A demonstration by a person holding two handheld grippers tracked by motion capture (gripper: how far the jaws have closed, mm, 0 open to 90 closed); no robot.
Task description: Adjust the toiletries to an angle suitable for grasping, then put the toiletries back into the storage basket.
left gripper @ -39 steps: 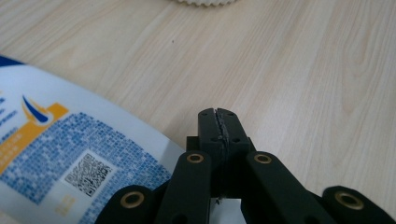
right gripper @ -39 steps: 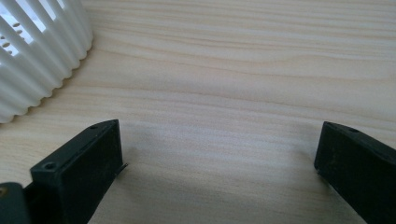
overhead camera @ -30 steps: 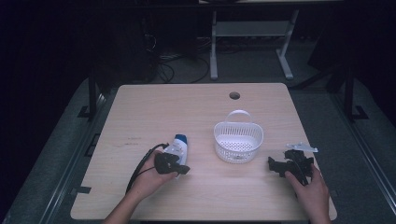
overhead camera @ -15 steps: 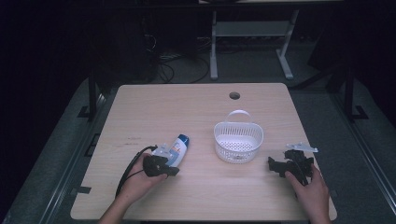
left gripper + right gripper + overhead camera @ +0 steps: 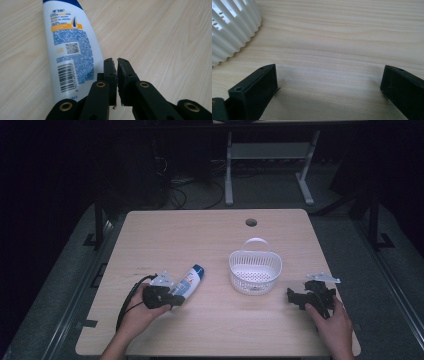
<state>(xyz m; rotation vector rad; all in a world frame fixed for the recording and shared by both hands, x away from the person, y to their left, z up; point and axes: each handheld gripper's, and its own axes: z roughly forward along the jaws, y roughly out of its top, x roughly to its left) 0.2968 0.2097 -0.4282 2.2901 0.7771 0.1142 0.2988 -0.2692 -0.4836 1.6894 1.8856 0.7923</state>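
Left gripper (image 5: 117, 65) retreated beside bottle (image 5: 70, 50); cap cropped.

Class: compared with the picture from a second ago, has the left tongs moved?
Yes. The left tongs slid back toward the person, away from the white basket, beside the shampoo bottle.

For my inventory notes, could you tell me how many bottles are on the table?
1: the shampoo bottle lies on its side beside the left gripper, left of the white basket. The basket looks empty.

left gripper (image 5: 172, 300) drawn back, bottle (image 5: 189, 279) lying flat
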